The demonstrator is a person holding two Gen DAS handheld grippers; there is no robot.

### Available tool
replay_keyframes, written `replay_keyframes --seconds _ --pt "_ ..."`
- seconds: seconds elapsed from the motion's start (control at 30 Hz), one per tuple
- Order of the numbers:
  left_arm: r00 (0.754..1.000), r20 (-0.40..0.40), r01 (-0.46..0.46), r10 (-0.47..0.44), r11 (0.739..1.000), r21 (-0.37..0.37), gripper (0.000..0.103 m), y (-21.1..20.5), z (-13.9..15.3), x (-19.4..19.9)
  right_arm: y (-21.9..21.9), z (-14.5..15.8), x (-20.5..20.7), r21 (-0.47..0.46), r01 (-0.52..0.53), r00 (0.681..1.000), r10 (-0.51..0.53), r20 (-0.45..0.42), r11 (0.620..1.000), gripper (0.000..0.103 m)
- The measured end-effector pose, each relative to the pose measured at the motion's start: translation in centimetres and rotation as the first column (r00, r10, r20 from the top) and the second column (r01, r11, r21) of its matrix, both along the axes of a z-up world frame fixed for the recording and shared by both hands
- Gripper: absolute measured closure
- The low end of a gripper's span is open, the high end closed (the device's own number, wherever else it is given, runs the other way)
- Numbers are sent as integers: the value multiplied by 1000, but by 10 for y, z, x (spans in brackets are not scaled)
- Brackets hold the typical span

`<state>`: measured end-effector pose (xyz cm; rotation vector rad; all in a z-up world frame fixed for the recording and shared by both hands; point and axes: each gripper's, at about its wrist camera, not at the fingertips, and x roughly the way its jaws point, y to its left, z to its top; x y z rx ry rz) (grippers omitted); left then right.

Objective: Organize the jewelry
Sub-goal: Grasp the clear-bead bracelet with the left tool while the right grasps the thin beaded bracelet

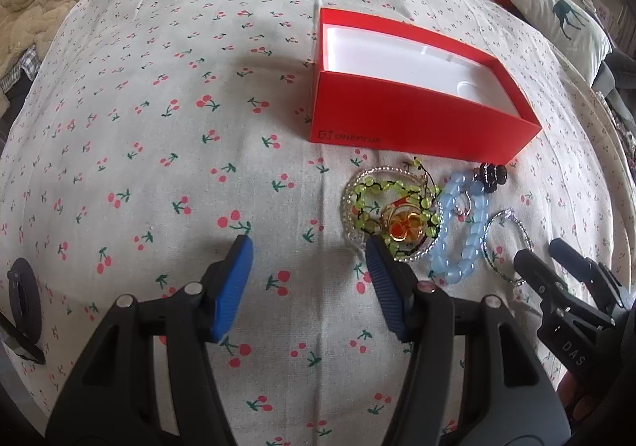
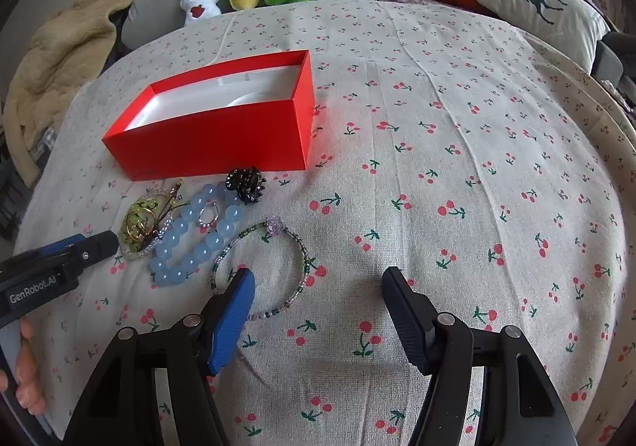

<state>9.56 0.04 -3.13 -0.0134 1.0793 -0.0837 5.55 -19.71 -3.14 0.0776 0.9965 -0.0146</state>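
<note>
1. Red cardboard is forming the open box (image 1: 417, 108) in the left wrist view; it is standing on the cherry-print cloth (image 1: 159, 128), and its white inside is showing no jewelry. A wide stretch of bare cloth is lying to the left of the box.
2. The jewelry is lying in a cluster just in front of the box: a green bead bracelet (image 1: 391, 193) with gold rings (image 1: 403, 227), a blue bead bracelet (image 1: 463, 231), a dark hair claw (image 1: 493, 173) and a thin bead bracelet (image 1: 507, 243).
3. The left gripper (image 1: 310, 243) is hovering with its blue pads wide apart, holding nothing; its right finger is lying at the edge of the green cluster.
4. In the right wrist view, the box (image 2: 214, 136) is standing at the left, and much free cloth (image 2: 457, 167) is spreading to the right.
5. The right gripper (image 2: 318, 275) is also spread wide and holding nothing; its left finger is overlapping the thin bead bracelet (image 2: 302, 251), but I cannot tell whether it is touching it.
</note>
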Motion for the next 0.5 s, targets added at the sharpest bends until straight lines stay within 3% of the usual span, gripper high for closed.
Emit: replay_keyframes --seconds 0.1,0.27,0.37,0.43,0.5 --pt "1000 -6 21 -21 997 69 45 -12 -6 4 3 -1 1 -29 -2 1000 2 1 1000 42" --pt "1000 -9 6 -5 997 81 52 -14 -6 11 11 -4 2 -91 -12 1000 13 13 996 60" --pt "1000 -2 15 -15 997 72 73 -15 -4 10 14 -5 2 -129 -21 999 25 27 991 79" --pt "1000 -4 20 -20 999 49 94 -14 -4 9 14 -4 0 -126 -25 999 29 32 992 92" --pt "1000 -11 8 -8 999 40 102 -11 -4 8 9 -2 -3 -103 -21 999 24 33 994 96"
